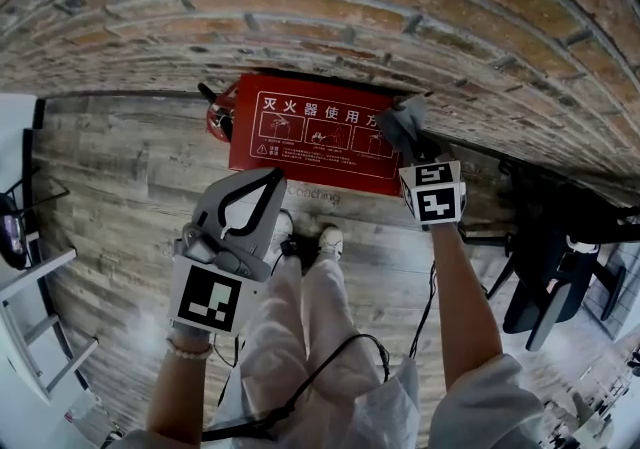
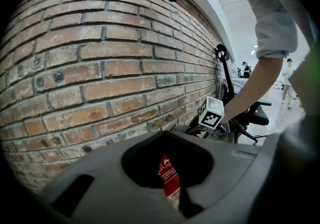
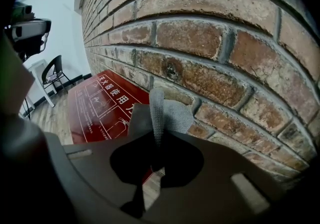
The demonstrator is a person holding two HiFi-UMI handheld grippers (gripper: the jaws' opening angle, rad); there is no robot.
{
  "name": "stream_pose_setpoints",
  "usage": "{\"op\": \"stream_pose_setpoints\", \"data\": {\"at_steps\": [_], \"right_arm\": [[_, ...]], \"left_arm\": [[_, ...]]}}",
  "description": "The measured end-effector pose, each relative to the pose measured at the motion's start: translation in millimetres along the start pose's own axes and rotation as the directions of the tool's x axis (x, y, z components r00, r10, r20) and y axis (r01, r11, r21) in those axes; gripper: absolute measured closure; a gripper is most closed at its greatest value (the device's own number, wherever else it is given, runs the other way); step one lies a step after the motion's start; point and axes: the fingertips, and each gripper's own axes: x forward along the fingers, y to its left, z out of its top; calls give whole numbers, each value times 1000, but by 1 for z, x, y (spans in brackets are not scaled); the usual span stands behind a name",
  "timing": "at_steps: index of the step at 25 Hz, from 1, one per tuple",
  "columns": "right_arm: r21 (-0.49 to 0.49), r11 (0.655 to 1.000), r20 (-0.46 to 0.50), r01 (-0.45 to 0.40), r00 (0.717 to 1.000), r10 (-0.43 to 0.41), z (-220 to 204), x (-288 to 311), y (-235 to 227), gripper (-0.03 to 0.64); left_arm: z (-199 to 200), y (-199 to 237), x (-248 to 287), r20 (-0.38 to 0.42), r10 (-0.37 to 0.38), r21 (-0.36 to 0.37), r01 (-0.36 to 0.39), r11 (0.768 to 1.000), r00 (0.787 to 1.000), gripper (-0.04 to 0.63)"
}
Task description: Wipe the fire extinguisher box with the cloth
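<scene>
The red fire extinguisher box (image 1: 310,137) with white print stands on the floor against the brick wall (image 1: 330,17). My right gripper (image 1: 408,142) is shut on a grey cloth (image 1: 402,120) and holds it at the box's upper right corner, close to the bricks. In the right gripper view the cloth (image 3: 167,115) sticks up from the shut jaws, with the box's (image 3: 97,108) printed face to its left. My left gripper (image 1: 262,182) hangs back over the floor in front of the box, shut and holding nothing. A strip of the box (image 2: 169,180) shows through its jaws.
A red extinguisher (image 1: 215,117) with a black handle stands left of the box. A black scooter (image 1: 545,277) is parked at the right, white shelving (image 1: 30,317) at the left. The person's shoes (image 1: 325,237) are on the wooden floor just before the box. A black chair (image 3: 52,76) stands farther along the wall.
</scene>
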Motion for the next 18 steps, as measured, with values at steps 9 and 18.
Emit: {"op": "stream_pose_setpoints", "data": {"at_steps": [9,18], "right_arm": [[1,1000,60,24,998,-24,16,-26,2,598],[-68,996,148,-51,987,61,57,-60,59,598]], "left_arm": [[-1,13,-19,11,30,-6,-30,1000,999,597],[-9,36,-48,22,84,-42,-83,996,996,597]]}}
